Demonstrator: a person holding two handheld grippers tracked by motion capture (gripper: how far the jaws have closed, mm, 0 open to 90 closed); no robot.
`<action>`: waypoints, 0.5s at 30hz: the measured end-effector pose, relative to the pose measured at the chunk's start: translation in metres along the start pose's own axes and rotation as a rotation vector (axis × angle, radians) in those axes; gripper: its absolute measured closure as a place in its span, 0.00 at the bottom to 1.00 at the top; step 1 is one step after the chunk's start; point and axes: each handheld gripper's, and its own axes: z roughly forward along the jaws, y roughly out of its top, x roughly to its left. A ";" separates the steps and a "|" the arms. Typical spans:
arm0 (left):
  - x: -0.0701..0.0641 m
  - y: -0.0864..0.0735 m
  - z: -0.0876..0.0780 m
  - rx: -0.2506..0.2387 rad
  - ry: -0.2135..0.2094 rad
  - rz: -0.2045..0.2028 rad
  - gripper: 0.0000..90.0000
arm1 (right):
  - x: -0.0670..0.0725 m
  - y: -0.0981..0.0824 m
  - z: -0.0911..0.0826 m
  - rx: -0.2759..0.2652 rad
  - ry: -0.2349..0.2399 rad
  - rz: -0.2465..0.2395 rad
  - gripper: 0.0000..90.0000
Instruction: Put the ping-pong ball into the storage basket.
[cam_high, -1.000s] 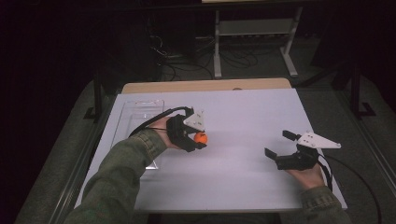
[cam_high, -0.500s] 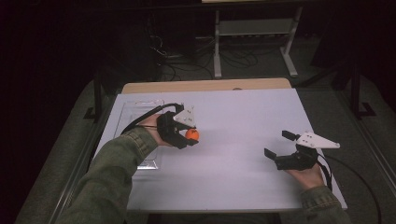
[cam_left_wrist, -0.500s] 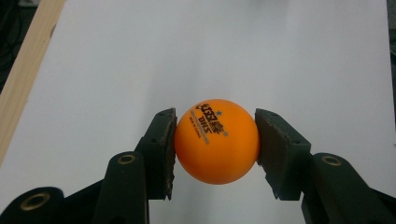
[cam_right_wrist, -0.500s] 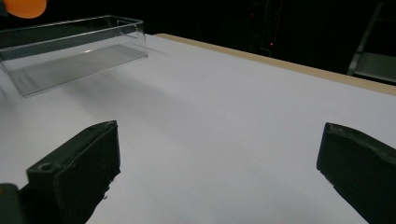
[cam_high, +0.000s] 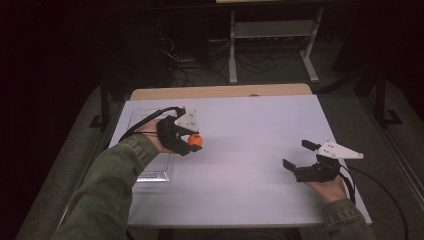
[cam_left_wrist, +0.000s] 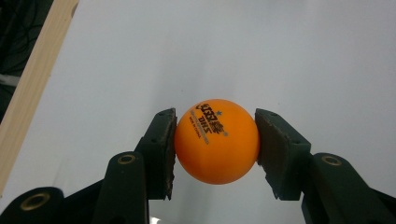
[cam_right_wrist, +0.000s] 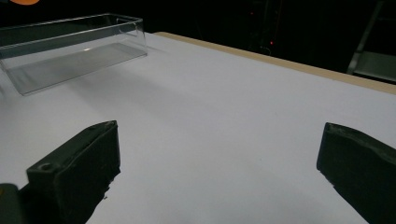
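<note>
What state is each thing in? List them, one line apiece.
orange ball: clamped between the pads of the left gripper, off the table.
left gripper: shut on the orange ball.
right gripper: open, nothing between its jaws, low over the table.
clear tray: upright on the table, nothing visible inside.
table: white top, bare in the middle.

Clear plastic tray (cam_high: 150, 172) lying partly hidden under left sleeve (cam_high: 107, 190); orange ball (cam_right_wrist: 25, 2) being cropped at upper left edge.
</note>
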 end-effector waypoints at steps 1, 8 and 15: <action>0.000 -0.001 -0.001 0.002 0.002 -0.003 0.56 | 0.000 0.000 0.000 0.001 0.000 -0.001 0.00; 0.004 -0.007 -0.007 0.019 0.015 -0.016 0.56 | 0.001 0.000 0.001 0.001 0.004 -0.005 0.00; 0.004 -0.014 -0.009 0.042 0.018 -0.018 0.56 | 0.001 0.000 0.001 0.003 0.002 -0.005 0.00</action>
